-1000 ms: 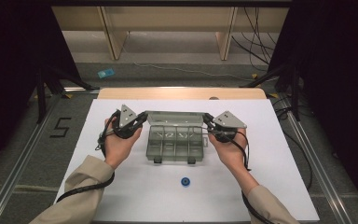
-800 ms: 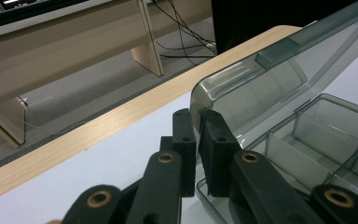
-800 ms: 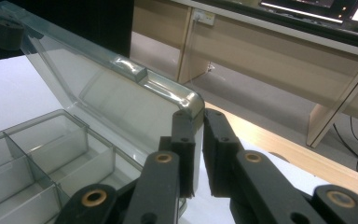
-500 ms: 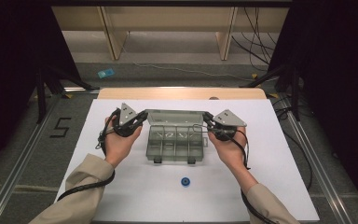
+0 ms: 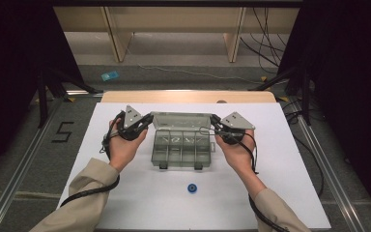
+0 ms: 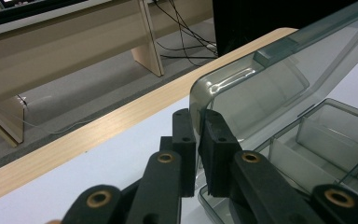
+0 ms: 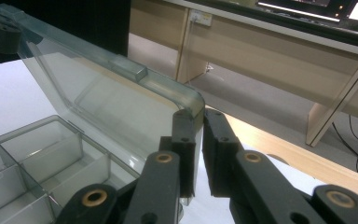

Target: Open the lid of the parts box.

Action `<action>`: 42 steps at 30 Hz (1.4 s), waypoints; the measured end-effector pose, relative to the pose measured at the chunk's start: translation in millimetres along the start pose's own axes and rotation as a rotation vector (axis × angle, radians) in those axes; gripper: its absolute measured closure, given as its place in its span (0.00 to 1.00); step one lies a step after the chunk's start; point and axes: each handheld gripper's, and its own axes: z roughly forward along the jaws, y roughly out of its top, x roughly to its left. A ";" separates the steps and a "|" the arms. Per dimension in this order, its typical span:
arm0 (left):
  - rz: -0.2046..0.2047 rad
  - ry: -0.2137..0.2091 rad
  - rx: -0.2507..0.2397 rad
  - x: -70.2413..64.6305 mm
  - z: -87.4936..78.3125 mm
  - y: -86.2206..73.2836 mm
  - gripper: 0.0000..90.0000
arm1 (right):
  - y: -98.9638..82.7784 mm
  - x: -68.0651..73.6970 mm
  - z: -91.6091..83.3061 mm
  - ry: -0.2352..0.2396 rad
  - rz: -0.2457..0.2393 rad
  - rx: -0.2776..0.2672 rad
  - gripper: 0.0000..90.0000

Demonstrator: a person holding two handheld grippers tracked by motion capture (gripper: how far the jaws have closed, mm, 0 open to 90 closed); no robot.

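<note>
While box lid (image 5: 181,119) stands raised, L gripper (image 6: 198,140) & R gripper (image 7: 199,140) pinch its corners

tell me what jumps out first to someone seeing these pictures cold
A clear compartment box sits mid-table on the white mat, its lid raised. The left gripper and right gripper each pinch a rear corner of that lid, jaws shut on its edge. A small blue ring lies alone on the mat nearer the person, in front of the box.
</note>
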 end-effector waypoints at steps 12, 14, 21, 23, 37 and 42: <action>-0.016 0.006 0.007 1.5 1.7 1.0 0.94 | 0.9 -1.7 3.3 -0.005 0.008 0.000 0.94; -0.018 0.005 0.005 1.8 2.3 1.1 0.94 | 1.1 -2.0 3.6 -0.001 0.010 0.005 0.94; -0.021 0.004 0.005 2.8 3.8 1.5 0.94 | 1.4 -2.8 6.1 -0.010 0.012 -0.002 0.94; -0.024 0.006 0.006 3.0 4.3 1.7 0.94 | 1.6 -3.2 6.4 -0.005 0.014 0.003 0.94; -0.028 0.007 0.005 4.6 7.2 2.6 0.93 | 1.6 -4.9 10.6 -0.010 0.020 0.003 0.94; -0.028 0.006 0.002 5.5 8.7 2.8 0.93 | 1.5 -5.5 12.0 -0.010 0.021 0.004 0.94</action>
